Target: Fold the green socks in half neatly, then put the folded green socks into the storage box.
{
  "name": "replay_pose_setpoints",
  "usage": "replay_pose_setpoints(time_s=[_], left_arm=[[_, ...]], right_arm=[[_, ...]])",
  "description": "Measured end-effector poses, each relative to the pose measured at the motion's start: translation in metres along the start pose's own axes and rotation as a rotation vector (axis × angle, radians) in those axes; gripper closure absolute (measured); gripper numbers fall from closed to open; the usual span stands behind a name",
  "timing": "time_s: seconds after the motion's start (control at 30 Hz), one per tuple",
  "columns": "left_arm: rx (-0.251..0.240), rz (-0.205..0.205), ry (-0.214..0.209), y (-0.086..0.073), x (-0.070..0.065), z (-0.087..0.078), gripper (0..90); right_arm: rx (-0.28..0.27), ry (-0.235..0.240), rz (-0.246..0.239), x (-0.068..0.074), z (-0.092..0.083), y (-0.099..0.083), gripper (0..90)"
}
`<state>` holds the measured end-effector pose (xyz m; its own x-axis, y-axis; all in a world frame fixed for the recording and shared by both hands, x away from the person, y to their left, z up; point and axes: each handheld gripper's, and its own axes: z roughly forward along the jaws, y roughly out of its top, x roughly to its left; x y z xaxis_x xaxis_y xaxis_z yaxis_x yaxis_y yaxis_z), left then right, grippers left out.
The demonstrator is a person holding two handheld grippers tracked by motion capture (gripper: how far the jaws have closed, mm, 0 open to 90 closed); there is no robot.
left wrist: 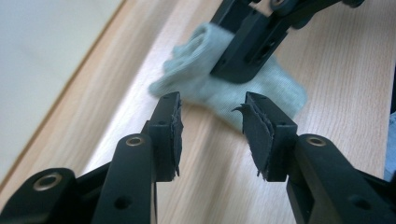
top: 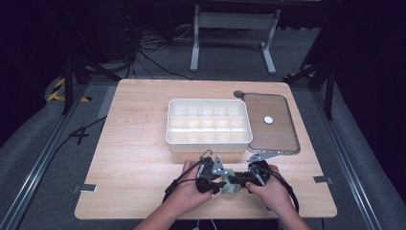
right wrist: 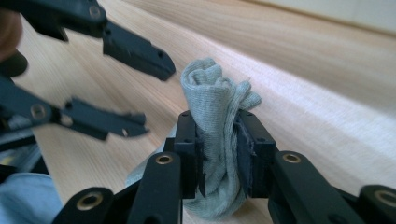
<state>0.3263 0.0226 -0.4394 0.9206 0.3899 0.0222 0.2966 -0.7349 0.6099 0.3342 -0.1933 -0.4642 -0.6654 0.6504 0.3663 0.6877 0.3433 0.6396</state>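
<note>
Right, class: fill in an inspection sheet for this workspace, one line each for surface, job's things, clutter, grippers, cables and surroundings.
Surface: light wooden table, bare at the left.
Job's things: grey-green sock, bunched, near the front edge.
Clutter: white divided tray; flat lid with a white disc beside it.
Grippers: right gripper shut on the sock; left gripper open, jaws short of it.
Cables: black cables trail from both grippers.
Surroundings: grey floor, metal frame behind, loose wires.
</note>
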Motion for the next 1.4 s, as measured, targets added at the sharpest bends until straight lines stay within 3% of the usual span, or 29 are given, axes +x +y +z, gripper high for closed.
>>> replay_pose_setpoints(time_s=[0.13, 0.23, 0.53, 0.77, 0.9, 1.03, 1.17, 1.4], left_arm=[[-0.007, -0.023, 0.012, -0.005, 0.008, -0.009, 57.2], [-0.025, -0.053, 0.018, -0.010, 0.014, -0.014, 57.0], [-0.040, -0.092, 0.041, -0.019, 0.026, -0.034, 53.8], [-0.071, -0.157, 0.040, -0.027, 0.036, -0.048, 51.9], [-0.063, -0.155, 0.046, -0.029, 0.039, -0.050, 50.6], [-0.057, -0.139, 0.069, -0.031, 0.040, -0.056, 48.2], [-0.076, -0.145, 0.073, -0.034, 0.042, -0.064, 47.5], [-0.099, -0.152, 0.089, -0.037, 0.047, -0.070, 46.6]], right_arm=[[-0.040, -0.035, -0.055, 0.002, -0.009, 0.005, 72.6], [-0.065, -0.042, -0.072, 0.004, -0.015, 0.008, 72.6], [-0.115, -0.064, -0.125, 0.007, -0.029, 0.017, 72.4], [-0.151, -0.072, -0.161, 0.004, -0.041, 0.028, 72.1], [-0.157, -0.073, -0.174, 0.003, -0.045, 0.032, 72.0], [-0.165, -0.099, -0.218, 0.004, -0.051, 0.039, 71.7], [-0.168, -0.123, -0.269, 0.006, -0.059, 0.046, 71.6], [-0.173, -0.159, -0.313, 0.006, -0.067, 0.058, 71.5]])
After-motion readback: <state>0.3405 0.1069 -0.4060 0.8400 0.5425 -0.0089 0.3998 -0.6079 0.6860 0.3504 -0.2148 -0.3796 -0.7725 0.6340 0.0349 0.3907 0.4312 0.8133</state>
